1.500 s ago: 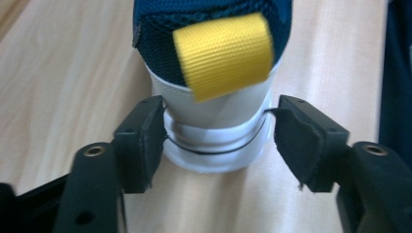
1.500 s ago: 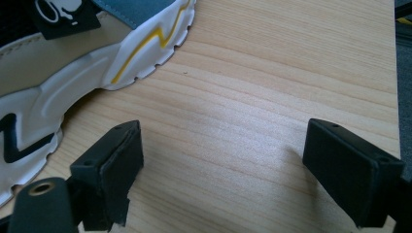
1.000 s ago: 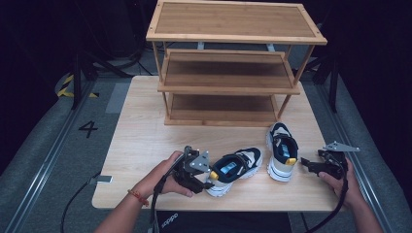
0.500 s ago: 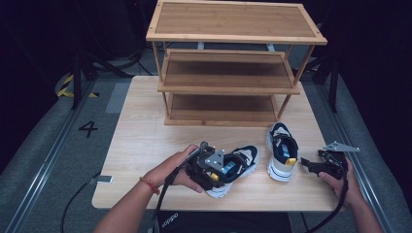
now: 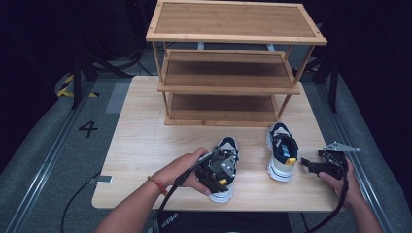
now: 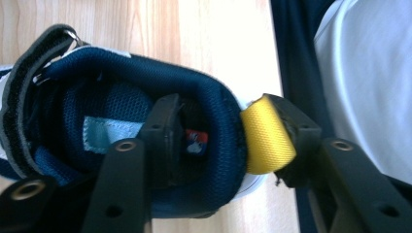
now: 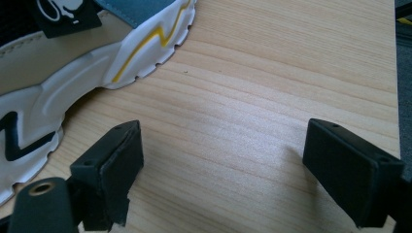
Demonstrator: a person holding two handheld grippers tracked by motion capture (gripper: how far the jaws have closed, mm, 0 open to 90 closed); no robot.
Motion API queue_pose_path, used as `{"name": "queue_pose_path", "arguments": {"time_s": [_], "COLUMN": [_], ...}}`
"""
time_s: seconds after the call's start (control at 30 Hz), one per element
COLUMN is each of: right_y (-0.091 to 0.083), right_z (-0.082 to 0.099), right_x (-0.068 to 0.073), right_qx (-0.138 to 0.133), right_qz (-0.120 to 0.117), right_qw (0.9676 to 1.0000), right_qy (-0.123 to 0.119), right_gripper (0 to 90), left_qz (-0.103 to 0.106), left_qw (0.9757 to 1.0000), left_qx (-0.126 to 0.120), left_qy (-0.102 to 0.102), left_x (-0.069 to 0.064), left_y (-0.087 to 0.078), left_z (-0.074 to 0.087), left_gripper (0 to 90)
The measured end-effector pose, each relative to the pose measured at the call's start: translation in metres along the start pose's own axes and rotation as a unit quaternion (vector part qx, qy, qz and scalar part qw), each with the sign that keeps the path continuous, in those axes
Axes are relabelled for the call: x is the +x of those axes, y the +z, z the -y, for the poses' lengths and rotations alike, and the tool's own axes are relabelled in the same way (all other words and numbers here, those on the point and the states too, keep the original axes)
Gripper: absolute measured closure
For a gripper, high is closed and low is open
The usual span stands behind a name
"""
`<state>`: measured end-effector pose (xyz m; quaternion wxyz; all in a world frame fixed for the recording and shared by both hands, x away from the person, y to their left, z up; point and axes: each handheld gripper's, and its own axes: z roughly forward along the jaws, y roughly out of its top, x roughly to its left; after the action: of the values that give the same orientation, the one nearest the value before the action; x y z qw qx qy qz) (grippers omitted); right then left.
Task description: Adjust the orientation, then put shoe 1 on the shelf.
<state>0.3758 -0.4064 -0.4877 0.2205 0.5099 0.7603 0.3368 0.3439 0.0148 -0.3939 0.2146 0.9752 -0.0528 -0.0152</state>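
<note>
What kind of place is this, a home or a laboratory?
Probably a lab or recording studio: a wooden table stands amid dark curtains, floor rails run beside it with a marked 4, and a shoe rack serves as a prop.

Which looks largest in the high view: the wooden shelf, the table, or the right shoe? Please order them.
1. Table, the largest.
2. Wooden shelf, smaller, though it rises nearer the camera.
3. Right shoe, clearly the smallest.
</note>
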Motion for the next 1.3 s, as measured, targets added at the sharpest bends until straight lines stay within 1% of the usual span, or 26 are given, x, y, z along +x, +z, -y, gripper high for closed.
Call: {"name": "queue_pose_path", "arguments": {"time_s": [0.07,0.1,0.13,0.17,0.3,0.37,0.4,0.43,0.47,0.5,0.53,0.57,0.63,0.67,0.77,0.8,0.83,0.93,1.0,1.03,1.1,1.17,1.2,1.23,1.27,1.3], "right_y": [0.000,0.000,0.000,0.000,0.000,0.000,0.000,0.000,0.000,0.000,0.000,0.000,0.000,0.000,0.000,0.000,0.000,0.000,0.000,0.000,0.000,0.000,0.000,0.000,0.000,0.000], "right_z": [0.000,0.000,0.000,0.000,0.000,0.000,0.000,0.000,0.000,0.000,0.000,0.000,0.000,0.000,0.000,0.000,0.000,0.000,0.000,0.000,0.000,0.000,0.000,0.000,0.000,0.000], "right_x": [0.000,0.000,0.000,0.000,0.000,0.000,0.000,0.000,0.000,0.000,0.000,0.000,0.000,0.000,0.000,0.000,0.000,0.000,0.000,0.000,0.000,0.000,0.000,0.000,0.000,0.000], "right_qx": [0.000,0.000,0.000,0.000,-0.001,0.000,0.000,0.000,0.000,-0.001,0.000,0.000,0.000,-0.001,0.000,0.000,0.000,0.000,0.000,0.000,0.000,0.001,0.001,0.001,0.001,0.001], "right_qz": [0.000,0.000,0.000,-0.001,-0.001,-0.001,-0.001,-0.001,-0.001,-0.001,-0.001,-0.001,-0.001,-0.001,-0.001,-0.001,-0.001,-0.001,-0.001,-0.001,-0.001,-0.001,-0.001,-0.001,-0.001,-0.001], "right_qw": [1.0000,1.0000,1.0000,1.0000,1.0000,1.0000,1.0000,1.0000,1.0000,1.0000,1.0000,1.0000,1.0000,1.0000,1.0000,1.0000,1.0000,1.0000,1.0000,1.0000,1.0000,1.0000,1.0000,1.0000,1.0000,1.0000], "right_qy": [0.000,0.000,-0.001,-0.001,-0.001,-0.001,-0.001,-0.001,-0.001,-0.001,-0.001,-0.001,-0.001,-0.001,-0.001,-0.001,-0.001,-0.001,-0.001,-0.001,-0.001,-0.002,-0.002,-0.001,-0.002,-0.002], "right_gripper": [15.3,15.3,15.3,15.3,15.3,15.3,15.3,15.3,15.3,15.3,15.3,15.3,15.3,15.3,15.3,15.3,15.3,15.3,15.3,15.3,15.2,15.2,15.2,15.1,15.2,15.2], "left_qz": [0.004,0.008,0.010,0.013,0.020,0.021,0.017,0.009,0.002,-0.004,-0.004,-0.005,-0.006,-0.007,-0.018,-0.021,-0.021,-0.036,-0.041,-0.041,-0.046,-0.048,-0.055,-0.059,-0.064,-0.064], "left_qw": [0.9999,0.9998,0.9995,0.9995,0.9995,0.9993,0.9994,0.9995,0.9996,0.9997,0.9997,0.9999,0.9999,0.9999,0.9998,0.9997,0.9997,0.9993,0.9991,0.9991,0.9988,0.9987,0.9983,0.9979,0.9974,0.9974], "left_qx": [0.011,0.015,0.019,0.020,0.015,0.020,0.023,0.026,0.024,0.018,0.018,0.010,0.006,0.006,0.000,-0.001,-0.001,-0.007,-0.011,-0.011,-0.016,-0.018,-0.019,-0.025,-0.032,-0.032], "left_qy": [0.012,0.013,0.022,0.018,0.018,0.022,0.017,0.016,0.012,0.014,0.014,0.008,0.007,0.006,0.004,0.007,0.007,-0.002,-0.001,-0.001,-0.002,-0.004,-0.002,-0.006,-0.009,-0.009], "left_x": [-0.002,-0.003,-0.002,-0.003,-0.002,0.000,-0.001,-0.001,-0.001,0.002,0.002,0.004,0.005,0.007,0.008,0.009,0.009,0.007,0.005,0.005,0.005,0.005,0.005,0.007,0.007,0.007], "left_y": [0.004,0.005,0.005,0.005,0.005,0.004,0.004,0.004,0.004,0.004,0.004,0.002,0.001,-0.002,-0.008,-0.013,-0.013,-0.023,-0.029,-0.029,-0.043,-0.046,-0.051,-0.062,-0.067,-0.067], "left_z": [-0.001,-0.001,-0.001,-0.001,0.002,0.001,0.001,0.000,0.001,0.002,0.002,0.005,0.005,0.006,0.007,0.007,0.007,0.007,0.007,0.007,0.007,0.007,0.007,0.007,0.007,0.007], "left_gripper": [60.5,60.5,62.3,64.0,66.8,67.4,67.4,67.5,67.8,69.6,70.0,70.6,70.8,70.8,70.9,71.0,71.0,71.0,71.1,71.1,71.1,71.1,71.1,71.1,71.1,71.1]}}
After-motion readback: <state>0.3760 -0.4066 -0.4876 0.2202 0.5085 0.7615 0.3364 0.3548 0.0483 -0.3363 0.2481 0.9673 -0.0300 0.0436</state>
